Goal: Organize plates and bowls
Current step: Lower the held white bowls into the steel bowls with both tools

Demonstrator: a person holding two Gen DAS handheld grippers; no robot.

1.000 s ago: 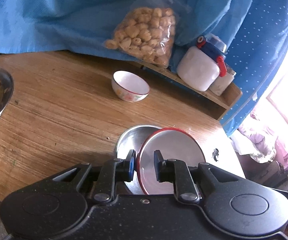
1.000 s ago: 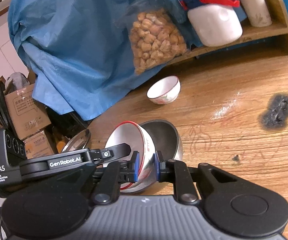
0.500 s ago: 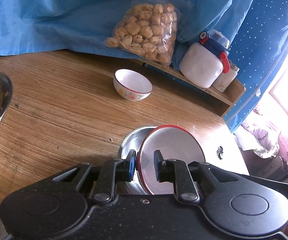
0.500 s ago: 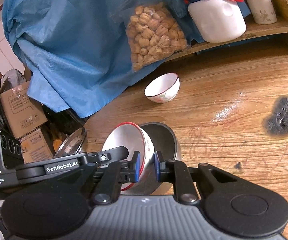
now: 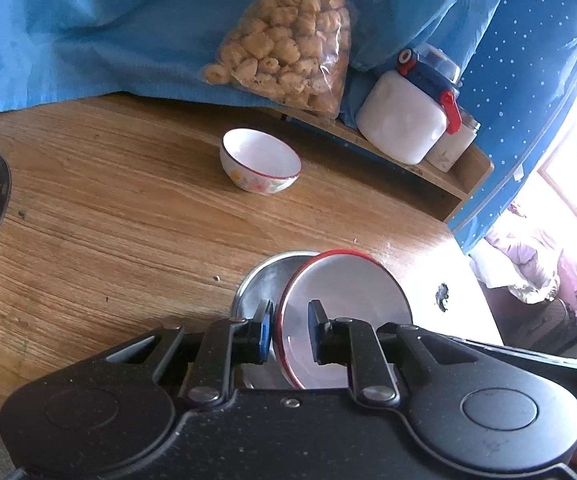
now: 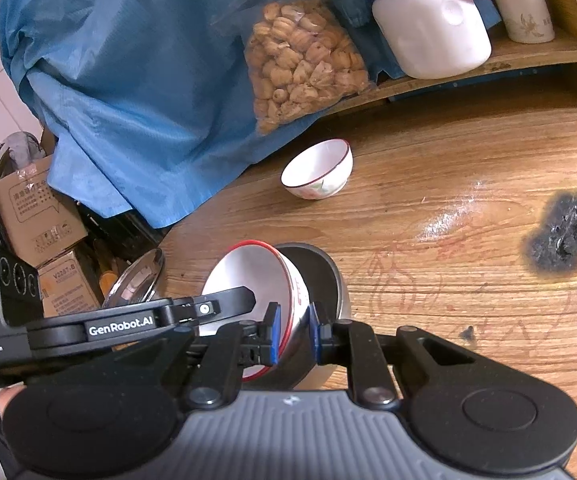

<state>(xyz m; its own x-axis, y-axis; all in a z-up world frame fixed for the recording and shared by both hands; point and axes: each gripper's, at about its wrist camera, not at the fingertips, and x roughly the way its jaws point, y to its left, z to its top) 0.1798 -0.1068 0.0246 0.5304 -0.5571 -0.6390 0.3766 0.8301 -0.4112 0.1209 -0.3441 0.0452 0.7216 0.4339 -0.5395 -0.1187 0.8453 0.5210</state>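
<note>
Both grippers, left (image 5: 289, 330) and right (image 6: 293, 332), pinch the rim of one red-rimmed bowl (image 6: 256, 280), tilted inside a steel bowl (image 6: 320, 276). A floral bowl (image 5: 260, 165) sits apart.

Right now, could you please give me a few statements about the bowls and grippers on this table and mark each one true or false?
1. Both grippers grip the rim of the same red-rimmed bowl. True: the left gripper and the right gripper each pinch its wall.
2. That bowl sits flat on the table. False: it is tilted over the metal bowl.
3. The floral bowl stands alone and upright. True.
4. The bag of snacks lies inside the floral bowl. False: it leans against the blue cloth behind it.
5. The white jar stands on the wooden shelf. True.
</note>
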